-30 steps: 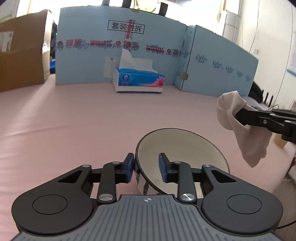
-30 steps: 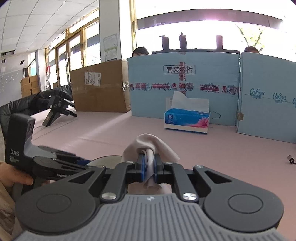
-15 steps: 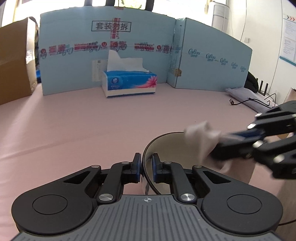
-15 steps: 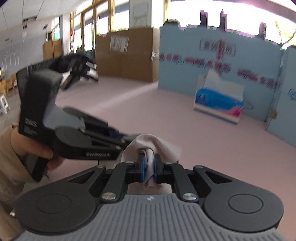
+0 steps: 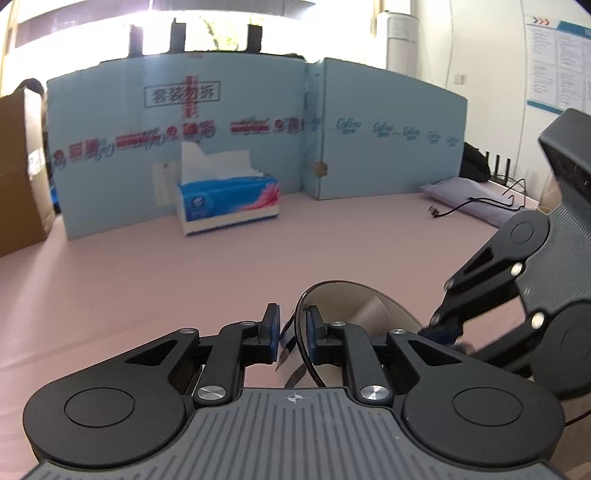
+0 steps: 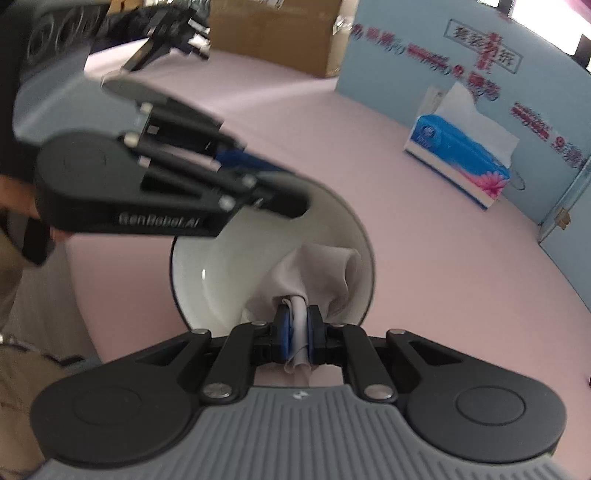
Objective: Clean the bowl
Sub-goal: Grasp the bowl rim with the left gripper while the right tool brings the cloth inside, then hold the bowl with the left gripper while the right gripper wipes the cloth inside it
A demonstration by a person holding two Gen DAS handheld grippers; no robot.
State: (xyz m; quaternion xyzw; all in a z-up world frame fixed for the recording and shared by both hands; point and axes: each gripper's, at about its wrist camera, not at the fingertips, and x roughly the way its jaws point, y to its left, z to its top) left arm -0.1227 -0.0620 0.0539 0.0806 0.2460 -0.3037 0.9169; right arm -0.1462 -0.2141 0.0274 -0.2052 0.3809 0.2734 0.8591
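Note:
A white bowl point(image 6: 218, 280) with a dark rim is held tilted above the pink table. My left gripper point(image 5: 293, 332) is shut on the bowl's rim point(image 5: 301, 314); it also shows in the right wrist view point(image 6: 280, 206), clamped on the far rim. My right gripper point(image 6: 298, 332) is shut on a beige cloth point(image 6: 321, 273), which is pressed inside the bowl against its right wall. In the left wrist view the right gripper point(image 5: 441, 330) reaches into the bowl from the right; the cloth is hidden there.
A blue tissue box point(image 5: 227, 203) point(image 6: 461, 158) stands on the pink table point(image 5: 147, 277) in front of a light blue cardboard screen point(image 5: 369, 129). A brown carton point(image 6: 273, 33) stands at the back left. A cable point(image 5: 476, 206) and folded fabric lie far right.
My right gripper has moved down and in, bringing the cloth from beside the bowl into its inside. My left gripper has tilted the bowl up more steeply.

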